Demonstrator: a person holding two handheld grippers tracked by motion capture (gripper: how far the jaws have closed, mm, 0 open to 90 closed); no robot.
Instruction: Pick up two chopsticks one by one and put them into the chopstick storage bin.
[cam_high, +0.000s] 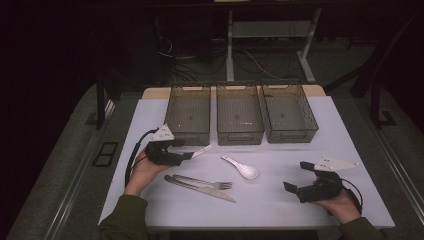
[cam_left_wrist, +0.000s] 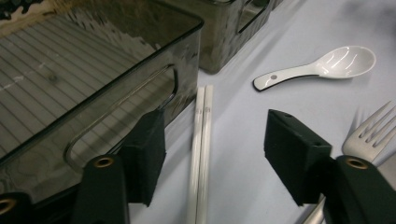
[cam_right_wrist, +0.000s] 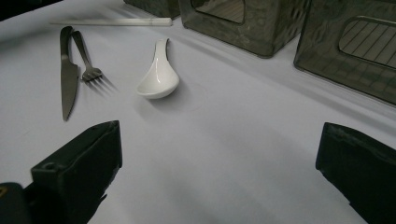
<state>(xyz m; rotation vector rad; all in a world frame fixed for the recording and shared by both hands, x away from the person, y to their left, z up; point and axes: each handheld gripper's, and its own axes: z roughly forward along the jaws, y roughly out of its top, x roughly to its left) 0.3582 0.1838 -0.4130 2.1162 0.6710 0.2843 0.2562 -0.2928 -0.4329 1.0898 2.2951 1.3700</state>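
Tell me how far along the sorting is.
Nothing looks done: the three bins hold nothing. In hand: the left gripper, open, straddles the chopsticks beside the left bin. Left: spoon, fork and knife lie on the table; the right gripper waits open.

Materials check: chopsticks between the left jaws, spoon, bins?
Chopsticks: white, smooth, mildly glossy; plastic or ceramic, can't tell. Spoon: glossy white with sharp highlights, likely glazed ceramic or melamine. Bins: smoky see-through walls, ribbed floor; likely tinted plastic.
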